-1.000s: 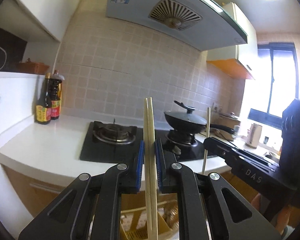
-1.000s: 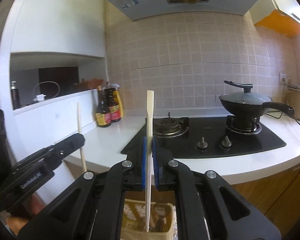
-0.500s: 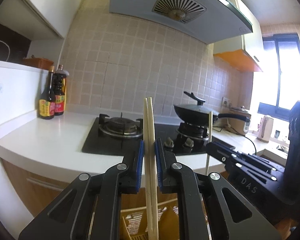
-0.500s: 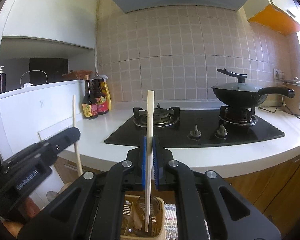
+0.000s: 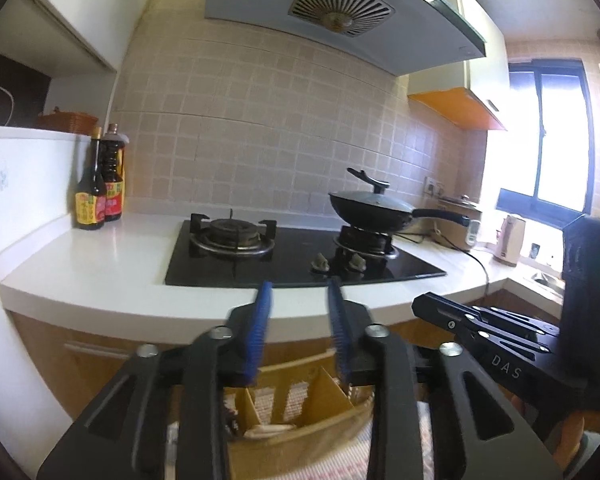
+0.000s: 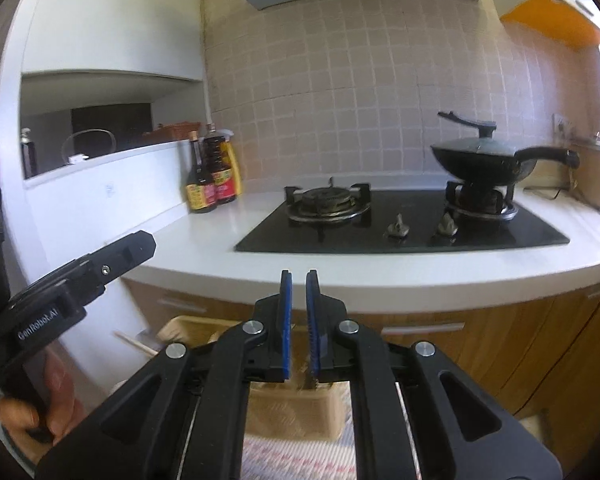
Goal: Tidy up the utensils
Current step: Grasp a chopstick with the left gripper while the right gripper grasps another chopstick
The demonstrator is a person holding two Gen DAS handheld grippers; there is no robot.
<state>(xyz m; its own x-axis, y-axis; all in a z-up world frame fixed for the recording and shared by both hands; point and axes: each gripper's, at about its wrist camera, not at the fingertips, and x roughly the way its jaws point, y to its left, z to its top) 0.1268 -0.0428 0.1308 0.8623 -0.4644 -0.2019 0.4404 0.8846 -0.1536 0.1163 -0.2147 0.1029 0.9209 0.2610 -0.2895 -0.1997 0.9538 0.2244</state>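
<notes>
Left gripper (image 5: pixel 298 330) hangs over the divided utensil holder (image 5: pixel 300 404), jaws opening, nothing between the blue pads (image 5: pixel 260 332). Right gripper (image 6: pixel 299 326) sits just above the same holder, pads a narrow slit apart, nothing seen gripped. Pale utensil ends (image 5: pixel 270 430) lie low in one compartment; a chopstick (image 6: pixel 134 345) pokes out beside the holder's rim. Judgement: release step. Best to let each jaw clear fully, then lift straight up so the pads do not snag or tip the holder.
</notes>
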